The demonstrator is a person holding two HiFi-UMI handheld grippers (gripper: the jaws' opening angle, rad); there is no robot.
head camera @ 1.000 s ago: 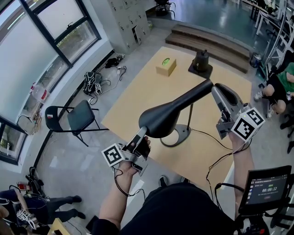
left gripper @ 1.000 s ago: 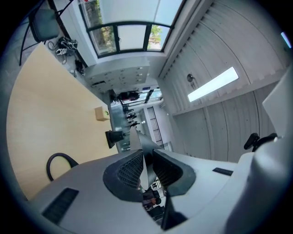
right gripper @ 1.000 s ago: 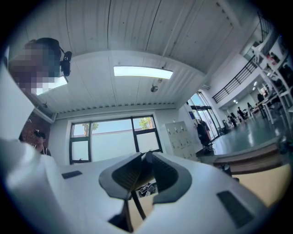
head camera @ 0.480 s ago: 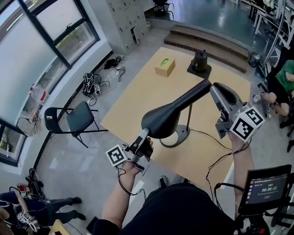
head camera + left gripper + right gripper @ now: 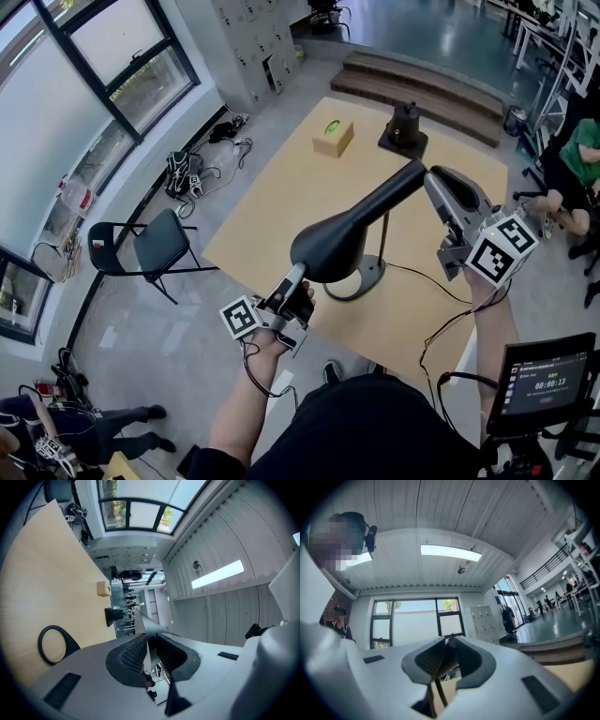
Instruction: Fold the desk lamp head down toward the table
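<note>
While the lamp head hangs well above the table, its wide mouth tipped toward the person and lower than its tapering neck, the fold looks begun but far from finished. The left gripper has its jaws closed narrowly on the thin rim of the shade, which the left gripper view shows as a sheet pinched between the ribbed pads. The right gripper has its jaws drawn in on the far end of the neck, above the upright stem (its own view shows a dark piece wedged between the pads). That stem rises from the round base, which sits close to the table's near edge. To do this step well, the right hand should probably act as the steady pivot, holding the hinge end in place, while the left hand draws the rim down along an arc about that hinge rather than in a straight tug. A straight pull could slide the thin rim out of the pads, or tip the base toward the edge. Farther off, a small box and a dark object stand at the far end, well apart from the work.
</note>
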